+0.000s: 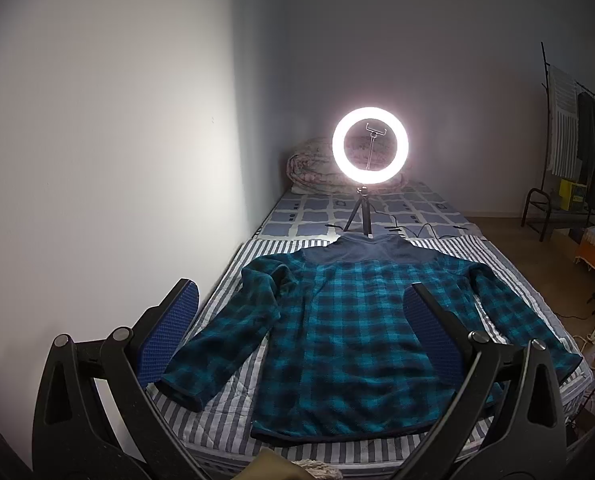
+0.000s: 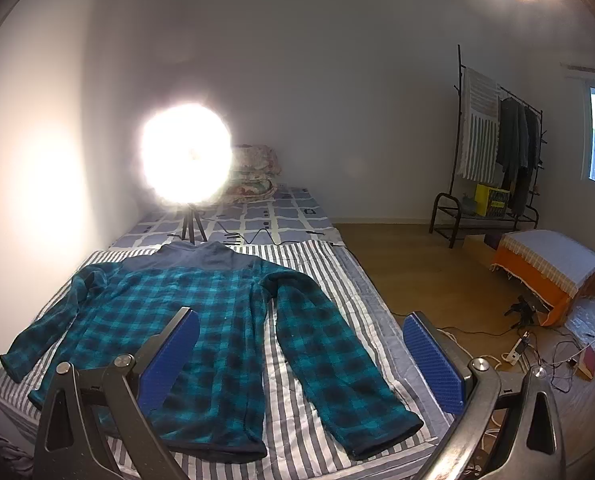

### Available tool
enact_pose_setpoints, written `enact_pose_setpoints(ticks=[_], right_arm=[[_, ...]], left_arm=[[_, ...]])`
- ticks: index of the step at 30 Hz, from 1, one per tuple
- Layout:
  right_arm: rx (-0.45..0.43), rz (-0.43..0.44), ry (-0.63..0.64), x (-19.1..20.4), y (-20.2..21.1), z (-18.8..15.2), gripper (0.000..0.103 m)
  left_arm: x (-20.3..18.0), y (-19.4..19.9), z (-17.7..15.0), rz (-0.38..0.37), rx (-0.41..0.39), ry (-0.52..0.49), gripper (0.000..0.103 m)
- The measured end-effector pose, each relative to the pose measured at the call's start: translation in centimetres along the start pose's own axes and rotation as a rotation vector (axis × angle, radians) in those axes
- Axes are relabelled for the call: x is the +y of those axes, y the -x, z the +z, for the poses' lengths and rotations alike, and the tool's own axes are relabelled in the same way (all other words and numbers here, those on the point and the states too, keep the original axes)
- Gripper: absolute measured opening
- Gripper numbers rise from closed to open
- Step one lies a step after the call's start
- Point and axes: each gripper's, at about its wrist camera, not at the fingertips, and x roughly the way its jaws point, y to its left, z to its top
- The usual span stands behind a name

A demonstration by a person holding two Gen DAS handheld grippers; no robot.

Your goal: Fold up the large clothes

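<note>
Teal-and-black plaid fleece, the shirt (image 1: 349, 340) lies spread flat, back up, on the striped sheet (image 1: 225, 412) of the bed (image 1: 309, 216), sleeves angled out toward 8 and 4 o'clock and its plain blue collar pointing to 12 o'clock. The left hand-held gripper (image 1: 301, 332) hangs above the hem with its blue-padded fingers (image 1: 169, 332) wide apart, gripping nothing. At 12 o'clock beyond the collar stands a lit ring light (image 1: 370, 145) on a small tripod. The right hand-held gripper (image 2: 301, 354) hovers over the shirt's right sleeve (image 2: 337, 356), likewise spread and empty. A clothes rack (image 2: 493, 152) stands at 2 o'clock.
</note>
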Motion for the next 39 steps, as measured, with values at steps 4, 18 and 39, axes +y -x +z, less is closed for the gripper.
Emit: enact_pose_setpoints(ticks=[4,18,39], right_arm=[[-0.007,-0.006,0.003,-0.1,0.1,-0.1,0.103],[-0.011,-0.003,0.014,0.5,0.0,0.2,0.103],[-0.013,-0.001,0.019,0.8,0.0,0.1,0.103]], left_arm=[[0.1,-0.3,-0.1,0.004,0.0,0.002,0.103],[0.3,0.0,0.1,0.012,-0.017,0.006,0.103],[0.5,0.0,0.0,0.011,-0.016,0.005,0.103]])
